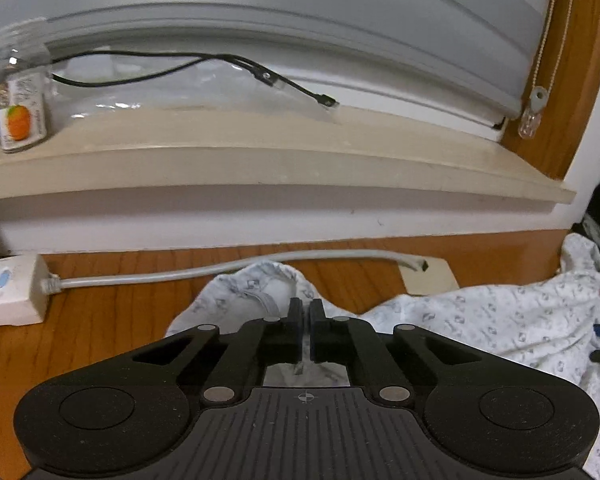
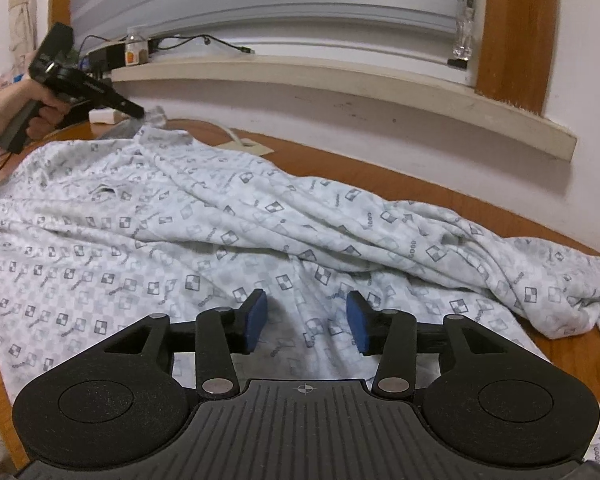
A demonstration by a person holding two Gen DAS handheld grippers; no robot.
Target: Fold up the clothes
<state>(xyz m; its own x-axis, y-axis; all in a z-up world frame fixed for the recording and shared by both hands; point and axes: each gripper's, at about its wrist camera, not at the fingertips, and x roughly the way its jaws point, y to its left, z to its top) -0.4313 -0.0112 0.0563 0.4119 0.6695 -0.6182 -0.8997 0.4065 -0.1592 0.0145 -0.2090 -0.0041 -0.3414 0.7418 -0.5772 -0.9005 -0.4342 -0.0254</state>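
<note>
Right wrist view: a wooden table (image 2: 440, 192) fills the frame, and a white patterned garment (image 2: 180, 220) lies spread across it from upper left to right edge. At the lower centre, the right gripper (image 2: 307, 318) stands apart over the cloth. At the upper left, the left gripper (image 2: 138, 112) is clamped on the garment's far edge.

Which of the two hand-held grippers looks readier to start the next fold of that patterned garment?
Probably the left hand-held gripper: its jaws look shut on the garment at its far edge. The right hand-held gripper hangs open above the cloth.
</note>
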